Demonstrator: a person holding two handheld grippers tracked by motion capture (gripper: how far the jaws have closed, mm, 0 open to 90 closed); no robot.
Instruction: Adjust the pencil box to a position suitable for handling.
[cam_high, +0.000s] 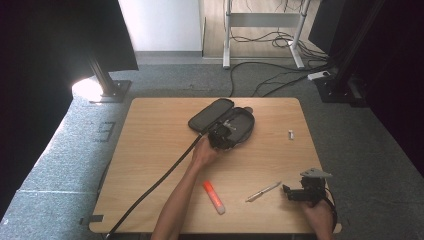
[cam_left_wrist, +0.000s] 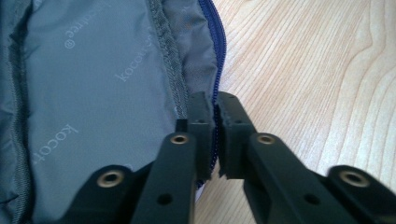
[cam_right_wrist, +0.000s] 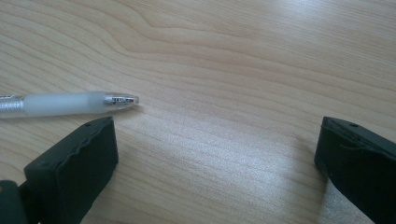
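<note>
1. A black zip-up pencil case (cam_high: 231, 121) lies open at the far middle of the wooden bench (cam_high: 150, 150), its lid (cam_high: 210, 115) folded out to the left.
2. The left tongs (cam_high: 220, 136) sit at the case's near edge; in the left gripper view (cam_left_wrist: 215, 135) the jaws are nearly closed, pinching the case's rim (cam_left_wrist: 205, 70) along its blue zipper (cam_left_wrist: 218, 51), with the grey printed lining (cam_left_wrist: 93, 93) to one side and bare wood on the other.
3. The right tongs (cam_high: 292, 192) rest at the near right corner, jaws wide apart and holding nothing (cam_right_wrist: 215, 154).
4. A clear-barrelled pen (cam_high: 263, 191) lies just left of them, its tip (cam_right_wrist: 122, 99) near one jaw, not touching.
5. An orange highlighter (cam_high: 213, 197) lies near the front edge, and a small white cap-like item (cam_high: 291, 134) sits far right.
</note>
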